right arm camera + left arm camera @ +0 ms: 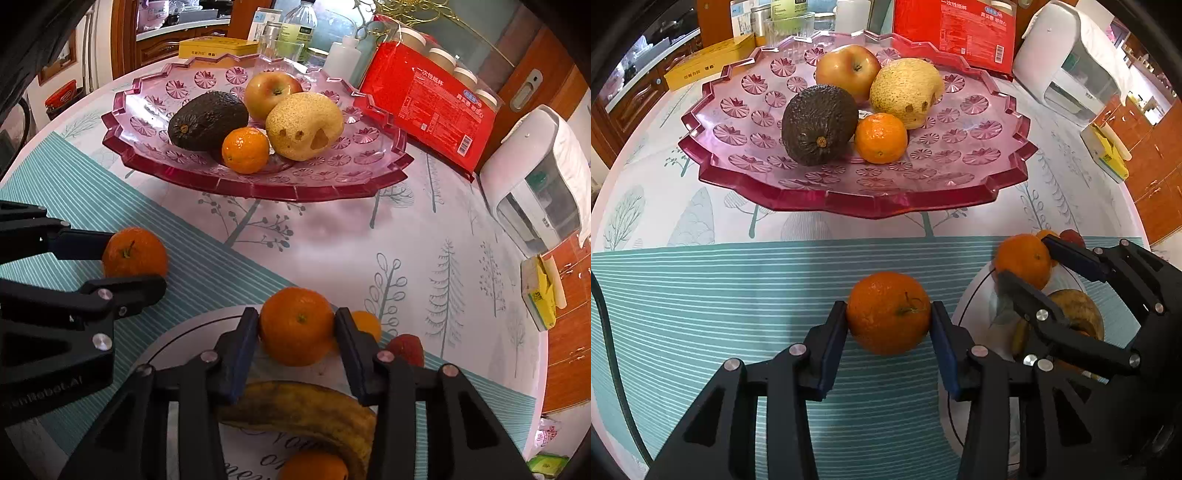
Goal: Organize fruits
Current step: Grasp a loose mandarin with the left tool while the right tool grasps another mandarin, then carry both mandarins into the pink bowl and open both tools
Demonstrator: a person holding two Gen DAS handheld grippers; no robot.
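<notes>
Left gripper (888,325): clamps an orange (888,313) above striped cloth.
Right gripper (297,332): grips a second orange (297,325) over the white plate (177,332).

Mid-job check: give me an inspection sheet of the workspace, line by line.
Surface: round table with tree-print cloth and a teal striped mat.
Job's things: pink tray holds avocado, apple, pear and a small orange; white plate holds banana, strawberry, more oranges.
Clutter: red packet, yellow box, bottles, white dispenser.
Grippers: left claw shut on one orange; right claw shut on another.
Cables: dark cable at left edge.
Surroundings: wooden cabinets.
</notes>
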